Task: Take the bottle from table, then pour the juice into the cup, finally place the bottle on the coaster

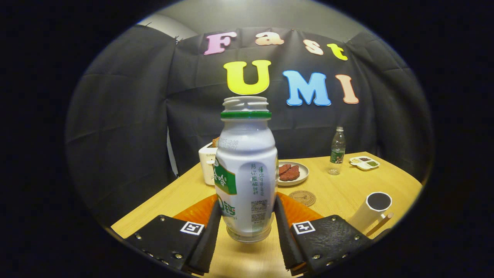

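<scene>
A: Where are we w/ the bottle (246, 173)?

B: Jaws clenched on it, one finger (210, 231) pressed to each side of the lower body. It sits upright between them, base looks clear of the counter (339, 193), so I'd say it's lifted. No cap on the neck, green ring just under the opening.

A: So pour is next. Tips?

B: Cup (372, 214) lies beyond the right finger and off to that side, w/ the coaster (302, 197) just ahead of the jaws, between bottle and plate (294, 173). Carry the bottle level, since the neck is open. Get the mouth over the cup rim first, then tilt slowly. Grip is low on the body, so the top could swing; go easy on the roll.

A: How much juice in it?

B: Can't tell. Body is opaque white, bottom part looks clear-ish, no level visible.

A: Cup?

B: White, lying tilted in this view, inside looks dark. Empty or not, can't say. Some stick-like thing right beside it, unclear what.

A: Other containers?

B: Plate beyond the bottle holds a couple of reddish-brown pieces. Clear water bottle (337, 151) further back, upright, capped. Small divided tray (364, 162) near it w/ dark and greenish bits in the compartments. White box-like thing (206, 162) behind the bottle on the left side, mostly hidden.

A: Risks?

B: Plate is close to the coaster, so mind it on the set-down.
</scene>
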Demonstrator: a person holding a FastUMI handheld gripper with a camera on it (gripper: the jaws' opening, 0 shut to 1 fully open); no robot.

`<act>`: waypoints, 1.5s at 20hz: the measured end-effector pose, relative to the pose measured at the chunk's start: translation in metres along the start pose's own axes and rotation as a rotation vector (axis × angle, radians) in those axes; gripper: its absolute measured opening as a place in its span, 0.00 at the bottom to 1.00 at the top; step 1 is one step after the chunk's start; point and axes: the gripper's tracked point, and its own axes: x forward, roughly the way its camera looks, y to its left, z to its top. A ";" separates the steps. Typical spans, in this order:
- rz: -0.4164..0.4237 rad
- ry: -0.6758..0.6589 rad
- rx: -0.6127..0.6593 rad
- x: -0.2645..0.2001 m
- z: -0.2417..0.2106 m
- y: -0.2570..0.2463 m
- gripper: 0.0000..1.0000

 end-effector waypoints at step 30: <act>-0.191 0.097 0.735 -0.002 -0.046 -0.128 0.69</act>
